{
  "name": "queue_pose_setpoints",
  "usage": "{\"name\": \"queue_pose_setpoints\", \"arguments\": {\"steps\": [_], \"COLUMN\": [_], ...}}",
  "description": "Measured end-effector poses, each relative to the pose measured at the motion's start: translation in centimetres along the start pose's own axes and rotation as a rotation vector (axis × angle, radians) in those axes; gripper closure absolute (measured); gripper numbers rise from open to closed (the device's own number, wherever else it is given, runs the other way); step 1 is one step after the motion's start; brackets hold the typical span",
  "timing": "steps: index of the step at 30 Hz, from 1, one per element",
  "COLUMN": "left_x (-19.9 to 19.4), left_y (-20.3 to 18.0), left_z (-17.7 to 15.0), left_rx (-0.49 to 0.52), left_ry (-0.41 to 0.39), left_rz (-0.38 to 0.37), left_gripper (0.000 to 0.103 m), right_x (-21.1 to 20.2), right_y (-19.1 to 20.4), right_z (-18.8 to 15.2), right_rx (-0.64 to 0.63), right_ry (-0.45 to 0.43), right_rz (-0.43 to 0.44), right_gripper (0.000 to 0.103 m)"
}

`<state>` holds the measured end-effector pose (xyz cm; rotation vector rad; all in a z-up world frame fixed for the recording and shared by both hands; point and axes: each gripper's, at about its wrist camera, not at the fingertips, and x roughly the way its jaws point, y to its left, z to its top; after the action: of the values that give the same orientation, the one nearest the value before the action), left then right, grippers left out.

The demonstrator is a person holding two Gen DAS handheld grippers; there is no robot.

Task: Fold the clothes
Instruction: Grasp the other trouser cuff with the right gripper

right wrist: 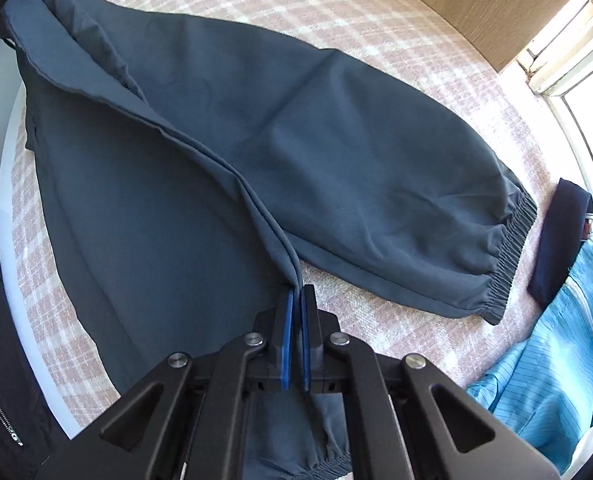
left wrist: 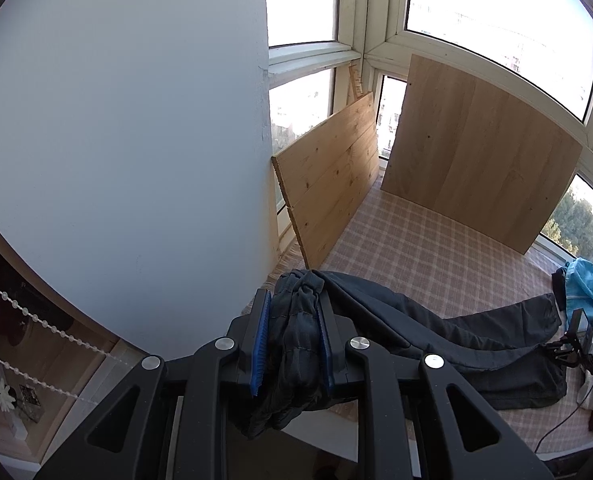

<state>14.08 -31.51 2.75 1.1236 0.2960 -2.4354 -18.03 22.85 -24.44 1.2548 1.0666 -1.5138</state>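
Observation:
Dark grey-blue sweatpants (right wrist: 296,128) lie on a pink checked bed surface (right wrist: 376,32). One leg stretches to the right and ends in an elastic cuff (right wrist: 512,248). My right gripper (right wrist: 296,292) is shut on a lengthwise fold edge of the trousers near the other leg's end. My left gripper (left wrist: 294,300) is shut on the bunched waistband (left wrist: 296,320), held at the bed's left end. The trousers (left wrist: 456,332) run from it toward the right gripper (left wrist: 572,340), small at the far right.
Two wooden boards (left wrist: 476,148) lean against the windows behind the bed. A white wall (left wrist: 116,120) stands to the left. A light blue garment (right wrist: 556,340) and a folded dark navy piece (right wrist: 556,236) lie at the right. A black zipped jacket (right wrist: 0,340) is at the left edge.

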Motion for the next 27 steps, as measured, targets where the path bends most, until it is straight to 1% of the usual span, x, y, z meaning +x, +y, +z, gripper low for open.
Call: {"name": "queue_pose_setpoints", "arguments": {"steps": [1, 2, 3, 4, 6, 9, 11, 13, 14, 15, 17, 18, 19, 20, 21, 22, 24, 27], "left_x": [0.1, 0.1, 0.2, 0.3, 0.4, 0.4, 0.3, 0.2, 0.1, 0.0, -0.1, -0.2, -0.2, -0.2, -0.2, -0.2, -0.4, -1.0], "left_y": [0.2, 0.3, 0.5, 0.6, 0.6, 0.2, -0.1, -0.4, -0.5, -0.6, -0.7, -0.8, -0.9, -1.0, -1.1, -1.2, -1.4, -1.2], "left_z": [-0.1, -0.2, -0.2, -0.2, -0.3, -0.4, -0.4, -0.3, -0.3, -0.2, -0.2, -0.1, -0.1, 0.0, 0.0, 0.0, 0.0, -0.3], "left_rx": [-0.006, -0.012, -0.020, -0.025, -0.033, -0.030, -0.024, -0.018, -0.016, -0.014, -0.009, -0.006, -0.002, 0.002, 0.006, 0.011, 0.021, 0.029], "left_ry": [0.004, 0.007, 0.012, 0.016, 0.023, 0.026, 0.028, 0.031, 0.031, 0.031, 0.030, 0.030, 0.029, 0.025, 0.022, 0.018, 0.003, -0.024], "left_rz": [0.002, 0.004, 0.004, 0.003, 0.008, 0.015, 0.022, 0.031, 0.035, 0.039, 0.046, 0.050, 0.053, 0.055, 0.058, 0.060, 0.062, 0.055], "left_gripper": [0.083, 0.083, 0.083, 0.083, 0.082, 0.082, 0.082, 0.082, 0.082, 0.082, 0.082, 0.082, 0.082, 0.082, 0.082, 0.082, 0.082, 0.082], "right_x": [0.1, 0.0, -0.1, -0.3, -0.7, -0.9, -0.4, 0.3, 0.3, 0.3, 0.3, 0.2, 0.2, 0.0, -0.1, -0.2, -0.4, -1.0], "right_y": [0.2, 0.4, 0.5, 0.4, 0.2, 0.2, 0.0, -0.4, -0.7, -1.1, -1.7, -2.0, -2.3, -2.5, -2.5, -2.3, -1.8, -1.6], "right_z": [0.1, 0.3, 0.4, 0.4, 0.5, 0.9, 1.3, 1.7, 1.8, 1.8, 2.0, 2.0, 2.0, 1.8, 1.6, 1.4, 0.9, 0.3], "right_rx": [-0.029, -0.058, -0.083, -0.101, -0.143, -0.232, -0.280, -0.306, -0.306, -0.305, -0.305, -0.305, -0.298, -0.289, -0.289, -0.291, -0.299, -0.271], "right_ry": [0.008, 0.009, 0.006, 0.000, -0.010, -0.022, -0.011, 0.018, 0.016, 0.015, 0.012, 0.010, 0.011, 0.014, 0.015, 0.012, -0.001, -0.022], "right_rz": [-0.037, -0.077, -0.110, -0.130, -0.152, -0.192, -0.197, -0.172, -0.160, -0.148, -0.123, -0.111, -0.082, -0.036, 0.003, 0.014, -0.037, -0.103], "right_gripper": [0.096, 0.092, 0.084, 0.072, 0.058, 0.053, 0.052, 0.052, 0.050, 0.043, 0.041, 0.042, 0.046, 0.072, 0.093, 0.093, 0.097, 0.099]}}
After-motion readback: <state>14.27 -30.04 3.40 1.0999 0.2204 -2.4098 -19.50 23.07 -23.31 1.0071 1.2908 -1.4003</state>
